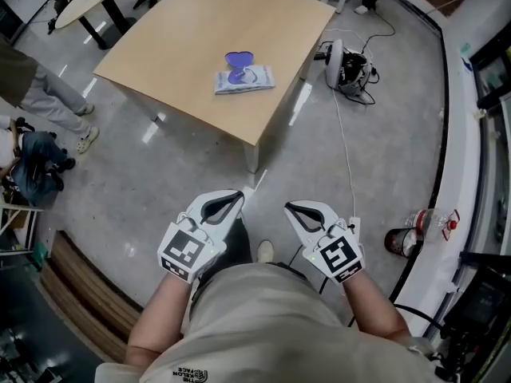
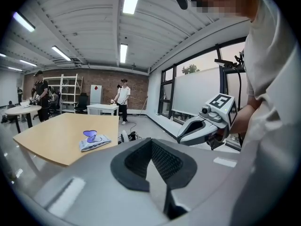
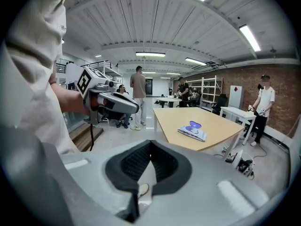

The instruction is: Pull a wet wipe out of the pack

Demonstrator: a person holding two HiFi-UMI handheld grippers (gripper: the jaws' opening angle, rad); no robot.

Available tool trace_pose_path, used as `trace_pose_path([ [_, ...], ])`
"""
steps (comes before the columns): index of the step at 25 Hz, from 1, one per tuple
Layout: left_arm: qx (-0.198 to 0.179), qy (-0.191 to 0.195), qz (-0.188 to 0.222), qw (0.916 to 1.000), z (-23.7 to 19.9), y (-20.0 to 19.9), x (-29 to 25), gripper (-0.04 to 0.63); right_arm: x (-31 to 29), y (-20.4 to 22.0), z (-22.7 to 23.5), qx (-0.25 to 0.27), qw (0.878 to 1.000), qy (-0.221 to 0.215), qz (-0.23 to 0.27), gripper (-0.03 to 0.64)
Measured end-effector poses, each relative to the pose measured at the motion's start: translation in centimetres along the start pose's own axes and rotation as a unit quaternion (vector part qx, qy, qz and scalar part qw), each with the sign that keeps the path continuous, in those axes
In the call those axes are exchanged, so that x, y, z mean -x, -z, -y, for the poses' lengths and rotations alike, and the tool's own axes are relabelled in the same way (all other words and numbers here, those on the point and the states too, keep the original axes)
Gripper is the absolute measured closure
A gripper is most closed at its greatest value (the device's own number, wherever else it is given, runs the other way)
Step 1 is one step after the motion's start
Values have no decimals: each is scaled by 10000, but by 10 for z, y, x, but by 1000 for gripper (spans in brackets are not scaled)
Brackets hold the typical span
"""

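Observation:
The wet wipe pack [image 1: 243,79] lies flat on the light wooden table [image 1: 184,30], its purple lid [image 1: 238,58] flipped open. Both grippers are held close to the person's body over the floor, well short of the table. My left gripper [image 1: 237,194] is shut and empty, and so is my right gripper [image 1: 290,207] beside it. In the left gripper view, the shut jaws [image 2: 151,141] point toward the pack [image 2: 95,141], with the right gripper [image 2: 182,136] alongside. The right gripper view shows its shut jaws [image 3: 150,142] and the pack [image 3: 193,132] far off on the table [image 3: 218,133].
A white device with cables [image 1: 337,61] lies on the floor right of the table. A bottle and dark can [image 1: 409,234] stand by the right wall. People stand or sit at the left [image 1: 48,106] and far back [image 2: 123,98]. A wooden step [image 1: 84,290] runs at lower left.

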State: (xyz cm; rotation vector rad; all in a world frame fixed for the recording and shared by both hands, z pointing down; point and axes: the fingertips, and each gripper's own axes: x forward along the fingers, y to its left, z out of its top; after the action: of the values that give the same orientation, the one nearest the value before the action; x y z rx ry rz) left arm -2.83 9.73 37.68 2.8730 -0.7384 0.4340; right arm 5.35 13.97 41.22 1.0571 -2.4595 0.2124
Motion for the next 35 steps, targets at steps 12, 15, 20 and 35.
trace_pose_path([
  [12,6,313,-101,9995,-164,-9,-69,591,-124,-53,105,-58,9990,347,-262,615],
  [15,234,357,-142,9990,-203,-6,-83,591,-156,-60,126,-144,9987,377,-304,614],
  [20,496,236,-311,9980,-259,12,-105,590,-200,-65,156,-277,9980,443,-364,604],
  [35,1142,-698,-1248,9831,-382,89,-223,591,-324,-29,298,-144,9952,-159,-955,568],
])
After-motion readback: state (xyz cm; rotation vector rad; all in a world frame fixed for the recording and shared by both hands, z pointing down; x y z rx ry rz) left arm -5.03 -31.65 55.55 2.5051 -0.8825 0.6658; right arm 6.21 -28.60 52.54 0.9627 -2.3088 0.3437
